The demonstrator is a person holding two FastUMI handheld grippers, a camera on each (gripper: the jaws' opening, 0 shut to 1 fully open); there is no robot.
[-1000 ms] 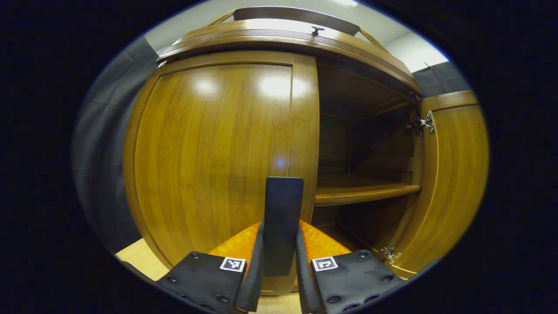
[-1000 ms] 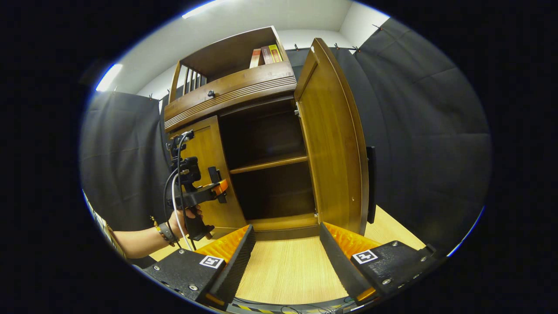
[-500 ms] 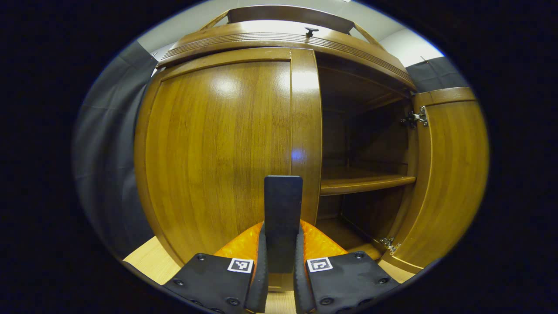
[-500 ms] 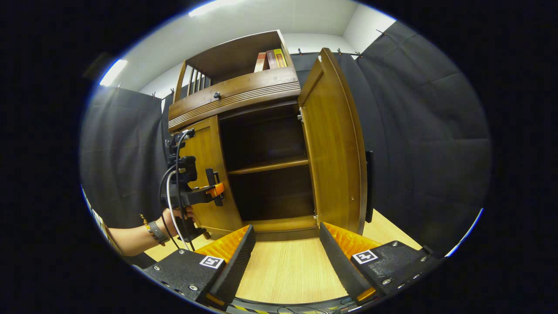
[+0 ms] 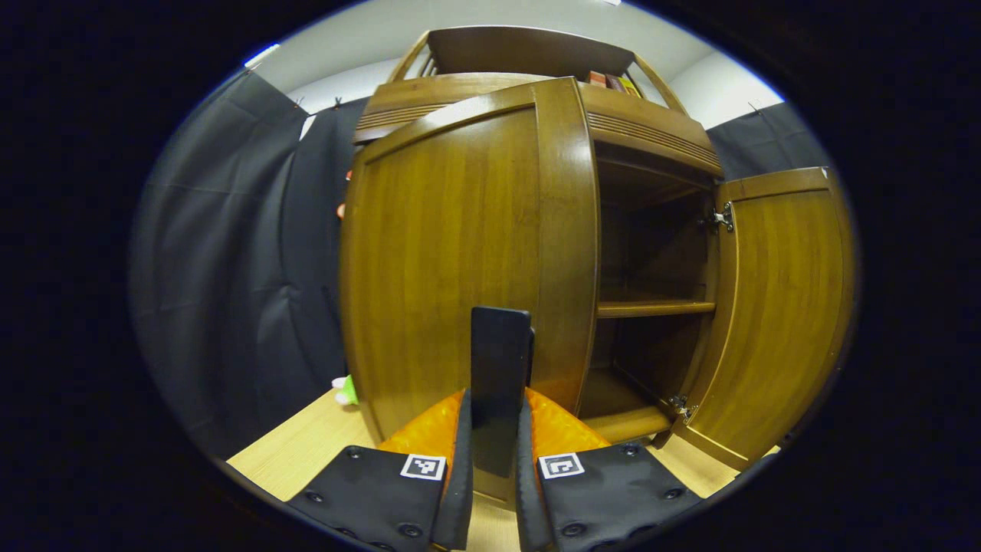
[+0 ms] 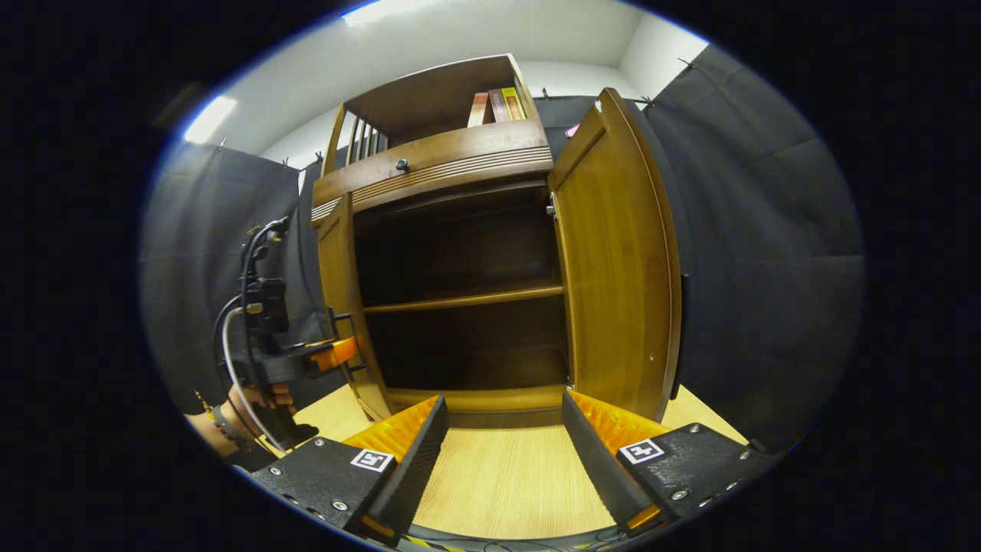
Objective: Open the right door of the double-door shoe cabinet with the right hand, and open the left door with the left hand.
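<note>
Recording booth, black cloth walls (image 6: 766, 230), wooden shoe cabinet (image 6: 452, 161), light wood floor (image 6: 506, 475)

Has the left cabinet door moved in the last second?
Yes. In the right gripper view the left door has swung outward from the cabinet's middle shelf, now standing almost edge-on, pulled by the left tool shut on its handle.

Glossy brown wood-grain shoe cabinet (image 6: 452, 165), black handle (image 5: 500, 368)

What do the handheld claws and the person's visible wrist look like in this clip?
Each claw, the left claw and the right claw, has two wedge-shaped fingers on black screwed plates, each bearing a small square black-and-white marker. Seen from the right claw's camera, the left unit is a black handheld frame with an orange part and looping black and white cables. The wrist wears a dark band and a beaded bracelet.
</note>
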